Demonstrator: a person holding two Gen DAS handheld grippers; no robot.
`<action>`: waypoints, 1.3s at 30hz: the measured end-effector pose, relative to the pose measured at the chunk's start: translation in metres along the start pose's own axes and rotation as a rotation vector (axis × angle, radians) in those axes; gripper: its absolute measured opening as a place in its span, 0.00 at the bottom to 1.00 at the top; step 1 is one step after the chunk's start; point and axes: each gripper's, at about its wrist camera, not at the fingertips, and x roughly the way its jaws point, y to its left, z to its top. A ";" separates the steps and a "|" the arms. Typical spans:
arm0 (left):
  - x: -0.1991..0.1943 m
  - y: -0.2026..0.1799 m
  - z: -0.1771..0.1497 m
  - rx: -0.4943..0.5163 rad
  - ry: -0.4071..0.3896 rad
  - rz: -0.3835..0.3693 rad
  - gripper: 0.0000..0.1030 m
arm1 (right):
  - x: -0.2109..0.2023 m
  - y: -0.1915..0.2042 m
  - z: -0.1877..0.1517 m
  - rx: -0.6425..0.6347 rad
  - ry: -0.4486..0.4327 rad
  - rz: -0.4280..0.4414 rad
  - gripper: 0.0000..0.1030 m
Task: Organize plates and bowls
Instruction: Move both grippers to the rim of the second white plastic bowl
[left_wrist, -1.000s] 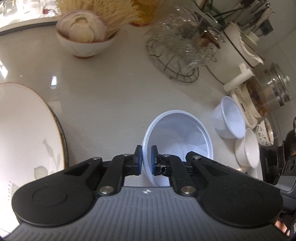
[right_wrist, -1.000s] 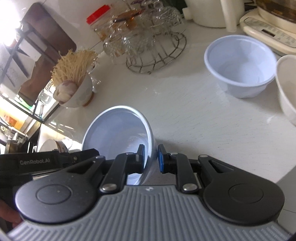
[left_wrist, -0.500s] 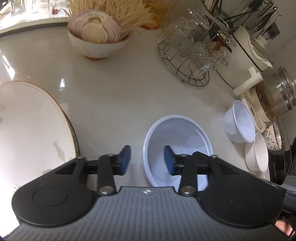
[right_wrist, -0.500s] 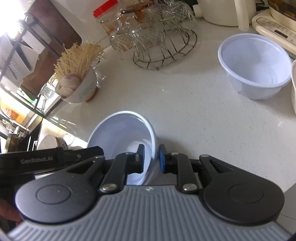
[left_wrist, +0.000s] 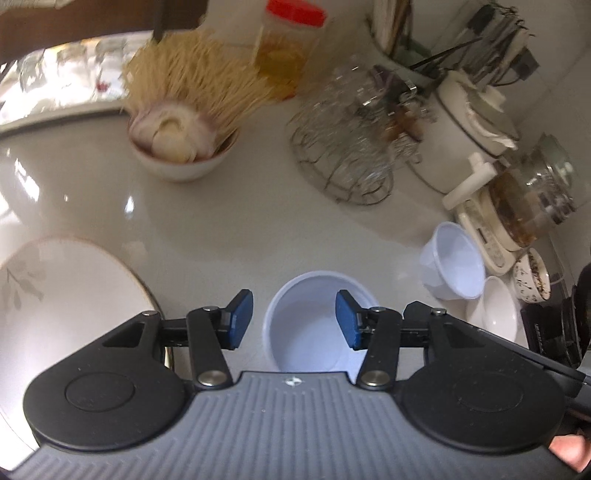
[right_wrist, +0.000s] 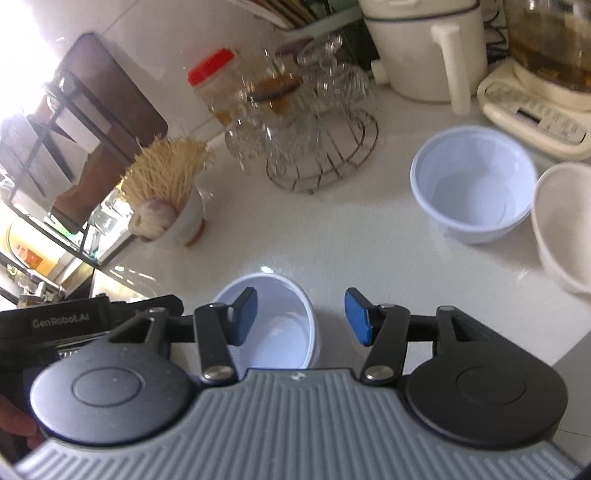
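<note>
**Both claws let go: clear the bowl before the next pick**

The left claw (left_wrist: 294, 325) and right claw (right_wrist: 301, 322) have just been opening and now stand about half-wide, pads off the white plastic bowl (left_wrist: 314, 325), which sits upright on the table (left_wrist: 229, 221) below them. To finish well, lift straight clear so no pad clips the rim. A second plastic bowl (right_wrist: 474, 184) waits at two o'clock in the right wrist view, touching or just beside a cream bowl (right_wrist: 565, 225); the leaf-patterned plate (left_wrist: 62, 306) lies at nine o'clock in the left.
</note>
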 end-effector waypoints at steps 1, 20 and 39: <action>-0.003 -0.004 0.002 0.010 -0.003 -0.003 0.54 | -0.005 0.002 0.002 -0.009 -0.009 -0.002 0.54; -0.027 -0.048 -0.008 0.135 -0.029 -0.063 0.55 | -0.055 -0.004 -0.009 -0.024 -0.108 -0.053 0.54; -0.014 -0.044 0.020 0.267 0.015 -0.187 0.56 | -0.062 0.011 -0.006 0.095 -0.184 -0.209 0.54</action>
